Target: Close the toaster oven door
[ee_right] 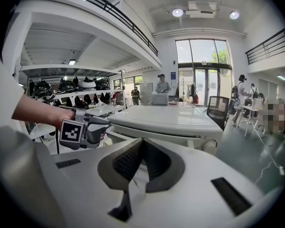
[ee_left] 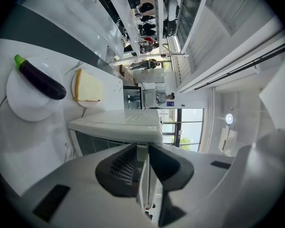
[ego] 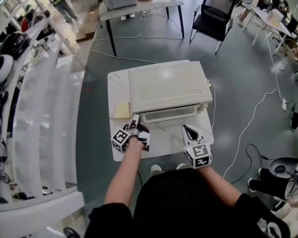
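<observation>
A white toaster oven [ego: 166, 86] sits on a small white table [ego: 164, 145]. Its door stands upright, close against the front, and the handle bar [ego: 169, 114] runs along the top edge. My left gripper [ego: 135, 124] is at the handle's left end. In the left gripper view its jaws are shut on the thin white handle [ee_left: 143, 175], beside the dark glass door [ee_left: 90, 144]. My right gripper [ego: 188, 131] hovers over the table in front of the oven's right half, shut [ee_right: 141, 148] with nothing in it. The right gripper view also shows the oven [ee_right: 161, 118] and the left gripper [ee_right: 104, 123].
A slice of bread [ego: 122, 109] lies left of the oven, and an eggplant [ee_left: 40, 80] rests on a white plate beside it. A cable [ego: 248, 123] trails across the floor to the right. White railings [ego: 44, 108] stand at the left, with a black chair [ego: 213, 14] and another table [ego: 139, 4] behind.
</observation>
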A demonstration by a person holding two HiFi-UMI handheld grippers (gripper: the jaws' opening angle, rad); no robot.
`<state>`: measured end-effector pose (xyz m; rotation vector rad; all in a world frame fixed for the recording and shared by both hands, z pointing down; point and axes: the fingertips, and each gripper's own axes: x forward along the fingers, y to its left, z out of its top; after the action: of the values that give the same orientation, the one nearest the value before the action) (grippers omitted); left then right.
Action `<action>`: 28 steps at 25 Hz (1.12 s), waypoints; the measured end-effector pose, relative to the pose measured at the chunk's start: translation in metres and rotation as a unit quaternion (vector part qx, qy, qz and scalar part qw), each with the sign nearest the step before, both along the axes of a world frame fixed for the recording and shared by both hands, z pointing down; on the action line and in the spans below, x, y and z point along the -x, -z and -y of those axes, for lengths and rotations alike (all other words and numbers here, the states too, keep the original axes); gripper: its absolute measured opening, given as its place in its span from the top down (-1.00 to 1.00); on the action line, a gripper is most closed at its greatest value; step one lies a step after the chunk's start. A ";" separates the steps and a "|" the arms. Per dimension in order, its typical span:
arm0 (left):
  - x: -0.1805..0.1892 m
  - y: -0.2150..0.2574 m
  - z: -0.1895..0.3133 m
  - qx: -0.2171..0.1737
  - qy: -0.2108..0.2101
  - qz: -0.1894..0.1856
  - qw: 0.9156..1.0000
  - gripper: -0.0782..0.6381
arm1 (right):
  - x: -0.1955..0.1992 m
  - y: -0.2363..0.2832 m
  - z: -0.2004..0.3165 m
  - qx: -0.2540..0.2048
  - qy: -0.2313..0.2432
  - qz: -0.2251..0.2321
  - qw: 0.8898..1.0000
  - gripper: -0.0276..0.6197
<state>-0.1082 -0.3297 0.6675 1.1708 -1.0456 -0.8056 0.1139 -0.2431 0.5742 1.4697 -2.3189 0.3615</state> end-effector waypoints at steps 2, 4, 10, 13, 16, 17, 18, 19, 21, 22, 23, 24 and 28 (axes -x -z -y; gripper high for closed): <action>0.000 0.000 0.001 -0.001 0.000 0.000 1.000 0.52 | 0.002 -0.001 -0.001 0.000 0.000 0.004 1.000 0.85; 0.000 0.000 0.000 -0.002 0.000 0.002 1.000 0.52 | 0.004 0.000 -0.001 0.002 0.001 0.006 1.000 0.85; -0.002 0.000 0.001 -0.007 -0.008 -0.002 1.000 0.52 | 0.005 0.000 -0.001 0.007 0.005 0.003 1.000 0.85; -0.003 0.001 0.002 -0.008 -0.012 0.000 1.000 0.52 | 0.004 -0.003 0.000 0.011 0.004 0.000 1.000 0.85; -0.003 0.001 0.003 -0.012 -0.011 0.001 1.000 0.52 | 0.006 -0.004 -0.001 0.012 0.004 0.001 1.000 0.85; -0.002 0.001 0.003 -0.014 -0.011 0.001 1.000 0.52 | 0.007 -0.005 -0.001 0.012 0.005 0.000 1.000 0.85; -0.002 0.001 0.004 -0.016 -0.011 0.000 1.000 0.52 | 0.007 -0.005 -0.002 0.013 0.006 0.000 1.000 0.85; -0.002 0.001 0.004 -0.017 -0.012 -0.002 1.000 0.52 | 0.007 -0.005 -0.003 0.014 0.005 0.000 1.000 0.85; -0.004 0.001 0.003 -0.018 -0.015 -0.006 1.000 0.52 | 0.003 -0.007 -0.005 0.017 0.000 0.001 1.000 0.85; -0.005 0.001 0.003 -0.019 -0.017 -0.006 1.000 0.52 | 0.000 -0.007 -0.006 0.018 -0.002 0.001 1.000 0.85; -0.006 0.001 0.002 -0.019 -0.018 -0.006 1.000 0.52 | -0.003 -0.007 -0.006 0.017 -0.005 0.001 1.000 0.85; -0.006 0.000 0.003 -0.019 -0.018 -0.006 1.000 0.52 | -0.004 -0.006 -0.007 0.016 -0.007 0.001 1.000 0.85; -0.004 0.001 0.003 -0.024 -0.011 -0.008 1.000 0.52 | -0.007 -0.002 -0.010 0.013 -0.012 0.000 1.000 0.85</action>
<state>-0.1046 -0.3329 0.6660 1.2134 -1.0032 -0.8250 0.1206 -0.2335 0.5760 1.4867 -2.2895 0.3957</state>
